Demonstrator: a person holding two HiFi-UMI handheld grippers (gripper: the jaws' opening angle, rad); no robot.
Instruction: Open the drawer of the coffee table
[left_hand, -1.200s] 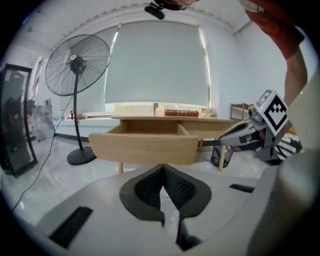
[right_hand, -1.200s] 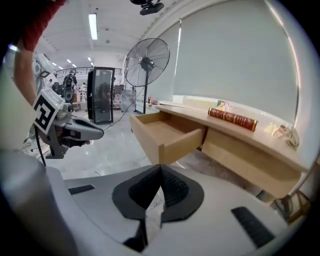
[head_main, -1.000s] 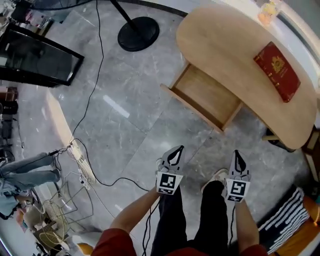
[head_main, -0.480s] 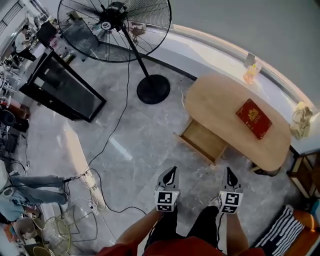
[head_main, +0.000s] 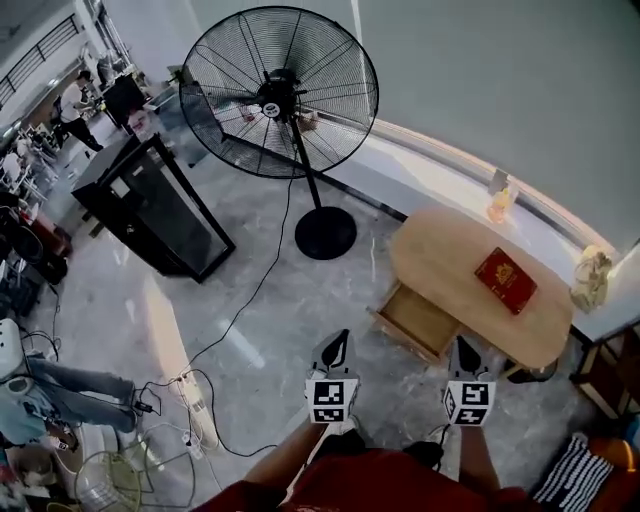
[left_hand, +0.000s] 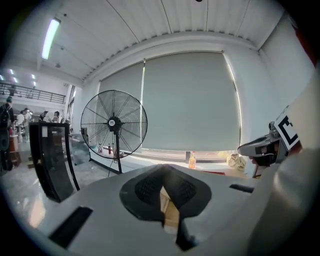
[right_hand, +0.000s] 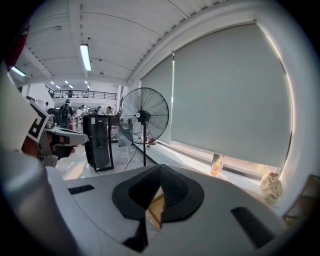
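Left hand-held gripper (head_main: 337, 345) and right hand-held gripper (head_main: 464, 352) closed, empty; drawer (head_main: 418, 322) at one o'clock stands pulled out of the desk (head_main: 450, 255); probably light, stiff wood, best held by its front lip.

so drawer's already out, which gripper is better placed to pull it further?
Right, narrowly. In the head view the open wooden drawer lies nearer the right gripper than the left gripper; both have shut, empty jaws and are held clear of it.
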